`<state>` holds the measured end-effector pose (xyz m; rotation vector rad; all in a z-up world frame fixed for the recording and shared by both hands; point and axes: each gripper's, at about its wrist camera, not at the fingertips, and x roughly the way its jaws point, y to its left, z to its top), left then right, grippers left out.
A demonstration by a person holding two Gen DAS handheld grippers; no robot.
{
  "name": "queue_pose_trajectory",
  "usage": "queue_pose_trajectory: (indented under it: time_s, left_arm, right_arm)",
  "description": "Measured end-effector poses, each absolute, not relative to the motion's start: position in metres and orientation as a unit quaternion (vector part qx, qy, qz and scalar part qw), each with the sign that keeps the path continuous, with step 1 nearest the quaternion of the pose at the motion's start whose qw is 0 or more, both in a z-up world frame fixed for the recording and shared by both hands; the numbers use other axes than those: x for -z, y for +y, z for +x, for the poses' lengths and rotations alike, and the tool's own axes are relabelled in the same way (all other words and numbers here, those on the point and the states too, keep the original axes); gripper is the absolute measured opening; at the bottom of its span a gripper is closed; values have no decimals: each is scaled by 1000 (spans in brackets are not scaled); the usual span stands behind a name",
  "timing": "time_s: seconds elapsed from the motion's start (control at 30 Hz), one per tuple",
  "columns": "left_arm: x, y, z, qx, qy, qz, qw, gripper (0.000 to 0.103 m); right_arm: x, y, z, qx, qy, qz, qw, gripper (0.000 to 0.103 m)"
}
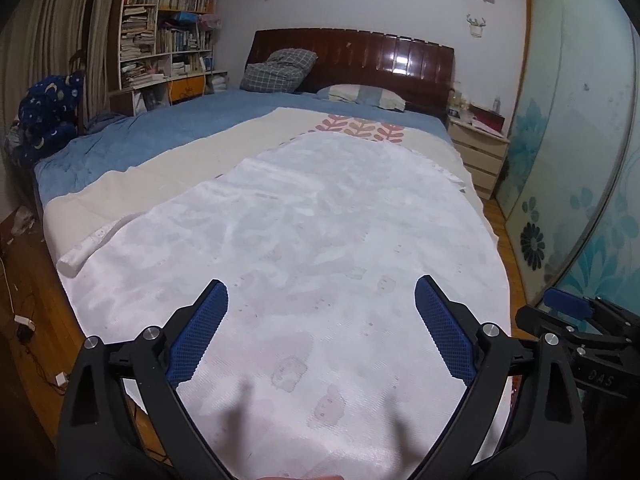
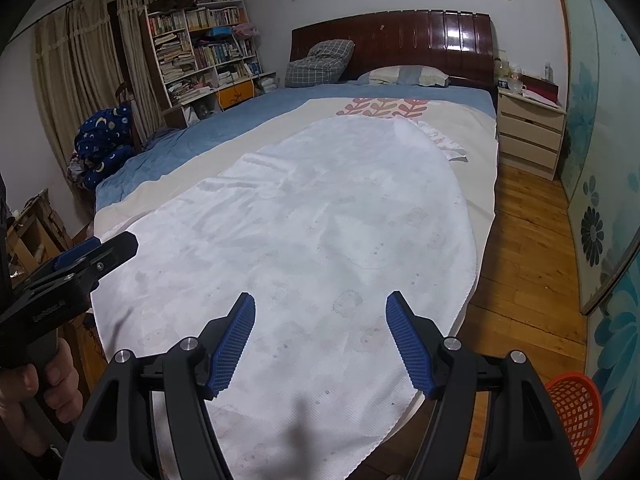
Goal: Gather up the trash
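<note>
Left wrist view: left tool wide open, empty; right tool open, empty. White crumpled paper roll lies far left on bed, long axis diagonal, nearer left tool

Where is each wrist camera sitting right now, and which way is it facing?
Left wrist: on the left gripper, at the bed's foot, facing the headboard; its open fingers frame the white sheet; the right gripper shows at the right edge.
Right wrist: on the right gripper, same heading; open fingers, left gripper and a hand at left; red basket low right.
Shared: bed, headboard, bookshelf, nightstand.
</note>
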<state>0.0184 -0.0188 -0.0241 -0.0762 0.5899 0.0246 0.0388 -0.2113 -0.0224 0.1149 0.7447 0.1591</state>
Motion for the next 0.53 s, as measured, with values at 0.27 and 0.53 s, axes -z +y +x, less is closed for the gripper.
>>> queue_pose_trajectory:
  time_s: [0.27,0.53]
  left_arm:
    - [22,-16,18,-14,292,-53,955,94]
    - [24,-14,17,-16,306,-56,950,94]
  right_arm:
    - [23,-209,41,-78,365,55,926,72]
    - [24,-207,41,-77,365,53,926,75]
